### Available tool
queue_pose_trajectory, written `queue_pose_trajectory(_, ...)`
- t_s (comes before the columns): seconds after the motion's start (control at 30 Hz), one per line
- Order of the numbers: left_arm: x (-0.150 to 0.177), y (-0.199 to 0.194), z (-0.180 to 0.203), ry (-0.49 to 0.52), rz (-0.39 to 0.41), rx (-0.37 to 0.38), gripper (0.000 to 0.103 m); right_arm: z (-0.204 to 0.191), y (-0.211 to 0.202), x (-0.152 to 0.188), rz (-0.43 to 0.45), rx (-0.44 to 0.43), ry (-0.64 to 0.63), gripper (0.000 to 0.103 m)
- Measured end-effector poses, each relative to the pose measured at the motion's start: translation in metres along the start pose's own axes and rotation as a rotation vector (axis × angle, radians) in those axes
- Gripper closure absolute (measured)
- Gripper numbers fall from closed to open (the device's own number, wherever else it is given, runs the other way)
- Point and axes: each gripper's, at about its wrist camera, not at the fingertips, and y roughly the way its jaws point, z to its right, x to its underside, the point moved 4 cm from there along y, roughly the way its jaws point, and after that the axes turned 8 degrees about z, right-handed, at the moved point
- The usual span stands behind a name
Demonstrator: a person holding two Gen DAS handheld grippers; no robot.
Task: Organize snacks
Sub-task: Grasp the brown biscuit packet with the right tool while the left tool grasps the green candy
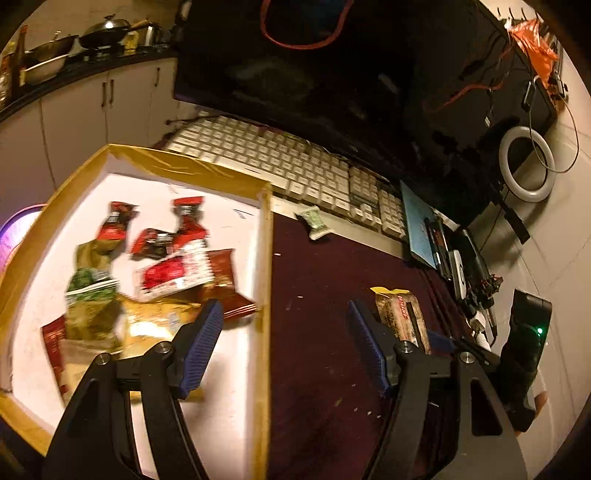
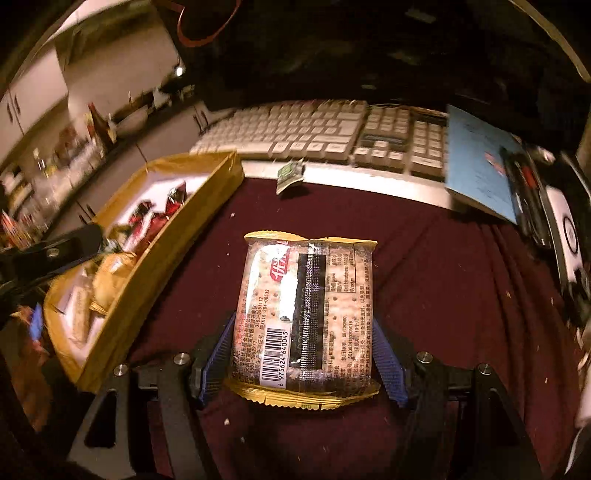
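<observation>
A cracker packet with gold ends lies on the maroon cloth. My right gripper has its blue pads on both sides of the packet, shut on it. The packet also shows in the left wrist view. My left gripper is open and empty, over the right wall of the yellow-edged tray. The tray holds several snack packets, red, green and gold. A small green snack lies on the cloth near the keyboard; it also shows in the right wrist view.
A white keyboard and a dark monitor stand behind the cloth. A blue notebook with pens lies at the right. A ring light and cables lie far right. Kitchen cabinets and pans are at the far left.
</observation>
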Motion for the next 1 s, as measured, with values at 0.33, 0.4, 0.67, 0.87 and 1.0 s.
queue_pose_trajectory(0.33, -0.023, 0.047, 0.016, 0.021, -0.106, 0.029, 0.035, 0.056, 0.001, -0.006, 0.112, 0.058, 0.226, 0.033)
queue_pose_trajectory(0.4, -0.033, 0.063, 0.018, 0.023, -0.123, 0.013, 0.035, 0.064, 0.001, -0.003, 0.115, 0.043, 0.268, 0.033)
queue_pose_trajectory(0.67, -0.073, 0.144, 0.037, -0.032, -0.196, -0.033, 0.036, 0.072, -0.001, -0.004, 0.146, 0.012, 0.302, 0.033)
queue_pose_trajectory(0.87, -0.079, 0.181, 0.041, -0.026, -0.194, -0.173, 0.047, 0.072, -0.005, 0.0, 0.158, -0.008, 0.294, 0.033)
queue_pose_trajectory(1.0, -0.074, 0.194, 0.036, 0.019, -0.231, -0.265, 0.056, 0.07, -0.005, 0.0, 0.155, -0.023, 0.291, 0.033)
